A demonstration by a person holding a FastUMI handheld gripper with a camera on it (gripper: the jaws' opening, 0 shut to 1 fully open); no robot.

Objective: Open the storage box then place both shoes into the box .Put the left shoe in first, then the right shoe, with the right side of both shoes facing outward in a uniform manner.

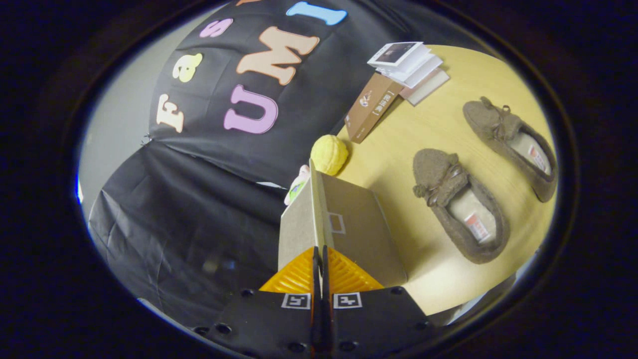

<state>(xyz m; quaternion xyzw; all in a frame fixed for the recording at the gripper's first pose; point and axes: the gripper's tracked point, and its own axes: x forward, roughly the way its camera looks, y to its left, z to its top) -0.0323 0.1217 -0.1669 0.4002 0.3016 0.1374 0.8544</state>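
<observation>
My gripper (320, 259) is shut on the edge of the cardboard storage box's lid (316, 209), which stands edge-on straight ahead between my fingers. The box's brown face (361, 234) slopes away to the right of the lid. Two brown fuzzy moccasin shoes lie on the yellow table (398, 139) to the right of the box: the nearer shoe (458, 204) and the farther shoe (513, 144), both with laces at the toe and pale insoles showing.
A yellow ball (329, 154) sits just beyond the lid's far end, with a small pale toy (297, 185) beside it. A brown packet (373, 106) and a stack of white booklets (411, 67) lie at the table's far side. The black cloth wall hangs to the left.
</observation>
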